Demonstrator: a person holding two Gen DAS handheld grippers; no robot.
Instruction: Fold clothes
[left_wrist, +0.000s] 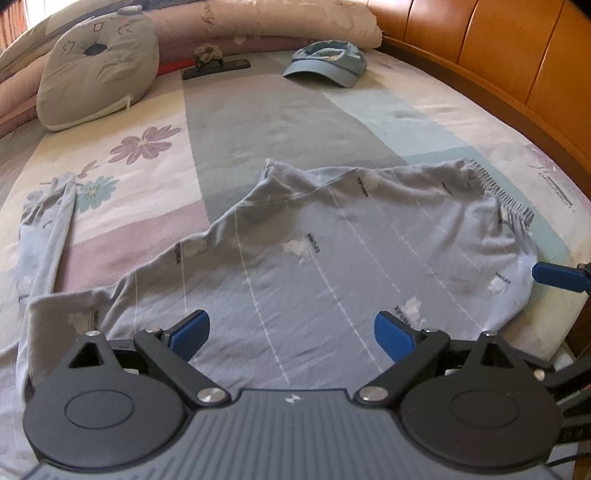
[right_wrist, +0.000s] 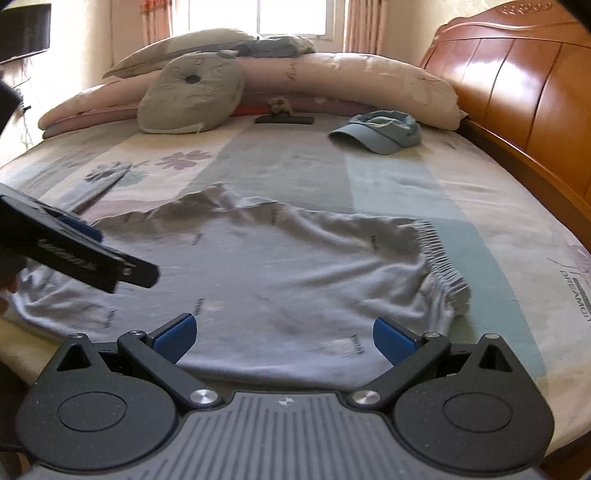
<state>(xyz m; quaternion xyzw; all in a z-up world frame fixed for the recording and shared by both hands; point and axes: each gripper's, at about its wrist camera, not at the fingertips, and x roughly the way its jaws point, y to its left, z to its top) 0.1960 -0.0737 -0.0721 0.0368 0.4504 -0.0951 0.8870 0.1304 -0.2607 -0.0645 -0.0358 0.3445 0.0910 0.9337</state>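
Light grey-blue pyjama trousers (left_wrist: 314, 251) with small prints and dashed lines lie spread on the bed, their elastic waistband (left_wrist: 506, 195) at the right and one leg (left_wrist: 44, 240) trailing off to the left. My left gripper (left_wrist: 291, 332) hovers open just over the near part of the cloth, nothing between its blue pads. In the right wrist view the same trousers (right_wrist: 258, 273) fill the middle, waistband (right_wrist: 443, 258) at the right. My right gripper (right_wrist: 284, 338) is open above their near edge. The left gripper's body (right_wrist: 74, 254) shows at the left there.
A blue cap (left_wrist: 327, 64) lies at the far side of the patterned bed sheet (left_wrist: 258, 122), beside a dark flat object (left_wrist: 216, 68). A grey cushion (left_wrist: 98, 66) and a rolled quilt (left_wrist: 258, 22) sit behind. The wooden headboard (left_wrist: 498, 48) runs along the right.
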